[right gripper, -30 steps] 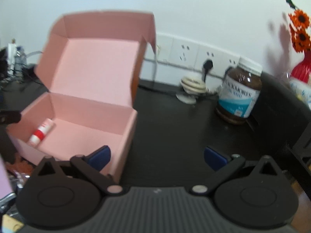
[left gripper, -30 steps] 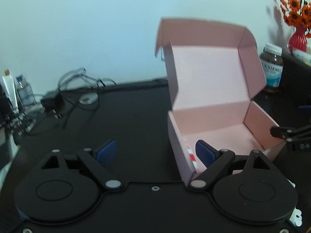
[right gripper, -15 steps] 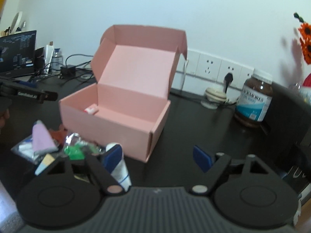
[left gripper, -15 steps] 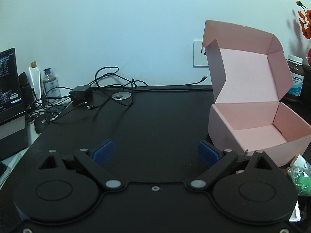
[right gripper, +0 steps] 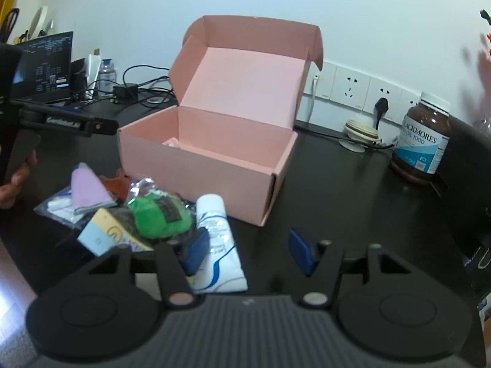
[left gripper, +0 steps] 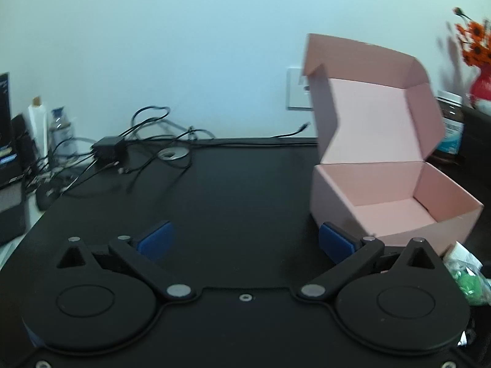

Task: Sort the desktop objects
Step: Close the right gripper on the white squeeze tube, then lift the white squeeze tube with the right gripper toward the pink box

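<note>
the right hand-held gripper (right gripper: 245, 253) is closing around the white tube (right gripper: 219, 245) lying on the bench (right gripper: 337, 190) before the pink box (right gripper: 214, 165); it should centre both pads first. the left hand-held gripper (left gripper: 244, 239) is opening, empty.

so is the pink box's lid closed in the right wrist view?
No, the pink box has its lid standing open, with the inside showing.

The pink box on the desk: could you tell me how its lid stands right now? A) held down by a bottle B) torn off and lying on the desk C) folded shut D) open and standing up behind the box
D: the pink box has its lid raised upright behind the open compartment.
</note>
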Motion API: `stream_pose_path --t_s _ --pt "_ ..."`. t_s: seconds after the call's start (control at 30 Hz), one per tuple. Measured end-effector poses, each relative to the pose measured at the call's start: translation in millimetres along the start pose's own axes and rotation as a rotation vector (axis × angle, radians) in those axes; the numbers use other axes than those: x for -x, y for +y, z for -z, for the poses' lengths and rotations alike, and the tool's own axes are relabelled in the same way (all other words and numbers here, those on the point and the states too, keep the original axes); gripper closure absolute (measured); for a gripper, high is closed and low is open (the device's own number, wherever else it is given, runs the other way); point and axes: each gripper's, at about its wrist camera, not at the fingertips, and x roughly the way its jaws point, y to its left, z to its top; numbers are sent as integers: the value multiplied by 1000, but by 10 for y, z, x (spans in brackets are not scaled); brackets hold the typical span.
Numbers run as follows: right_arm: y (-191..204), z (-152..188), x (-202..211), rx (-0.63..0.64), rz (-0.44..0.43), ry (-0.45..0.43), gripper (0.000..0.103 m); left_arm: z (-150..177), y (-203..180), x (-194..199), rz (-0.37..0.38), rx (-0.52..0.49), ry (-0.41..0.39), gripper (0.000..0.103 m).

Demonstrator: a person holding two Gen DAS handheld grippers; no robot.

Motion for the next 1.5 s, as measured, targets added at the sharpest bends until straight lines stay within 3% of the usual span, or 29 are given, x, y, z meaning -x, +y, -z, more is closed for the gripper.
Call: stream_pose_path --t_s 0.13,0.37,0.43,0.57,0.7,0.87,1.2,1.5 --pt "41 63 9 10 -28 13 47 8 94 38 -72 82 -15 0" --pt "67 -22 -132 -19 -27 24 47 -17 160 -33 -95 117 50 0" --pt "98 -33 -175 -21 -28 26 55 -15 163 -28 -98 115 51 0" --pt "150 -32 -205 -32 -33 19 58 -19 123 -32 -119 90 48 0" --pt "167 -29 -199 -39 -30 14 71 -19 80 -31 -127 60 46 0" --pt "215 1 -172 -46 -2 -4 72 -17 84 -46 -131 59 60 0" --pt "-39 117 62 -217 -19 -54 72 -20 108 -88 -132 70 89 0" --pt "-20 135 72 -151 18 14 72 -15 16 -80 -163 17 85 0"
